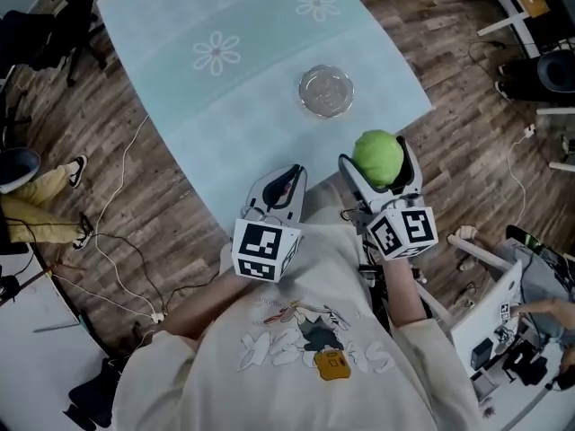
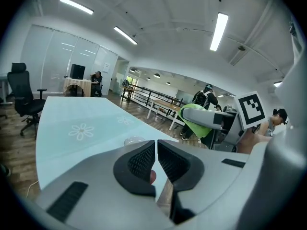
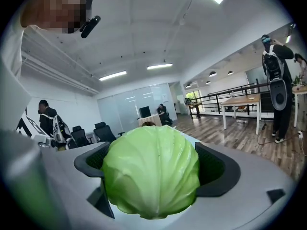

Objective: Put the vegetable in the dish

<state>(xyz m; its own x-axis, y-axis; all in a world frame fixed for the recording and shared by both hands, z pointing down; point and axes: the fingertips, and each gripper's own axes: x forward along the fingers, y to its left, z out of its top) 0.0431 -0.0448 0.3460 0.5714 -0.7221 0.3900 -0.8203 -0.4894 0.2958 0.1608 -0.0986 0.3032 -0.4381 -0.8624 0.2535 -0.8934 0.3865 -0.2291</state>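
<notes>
The vegetable is a round, pale green cabbage [image 1: 377, 155] with smooth, veined leaves wrapped tight, and the right gripper [image 1: 378, 162] has its jaws clamped on either side of it by the near edge of the table [image 1: 225, 106], whose light blue cover bears white daisy prints. The clear glass dish [image 1: 325, 91] stands apart on that cover at about 11 o'clock from the cabbage. At 9 o'clock from the right one, the left gripper [image 1: 286, 184] has its jaws nearly together on nothing; each gripper's cube carries black-and-white square markers.
</notes>
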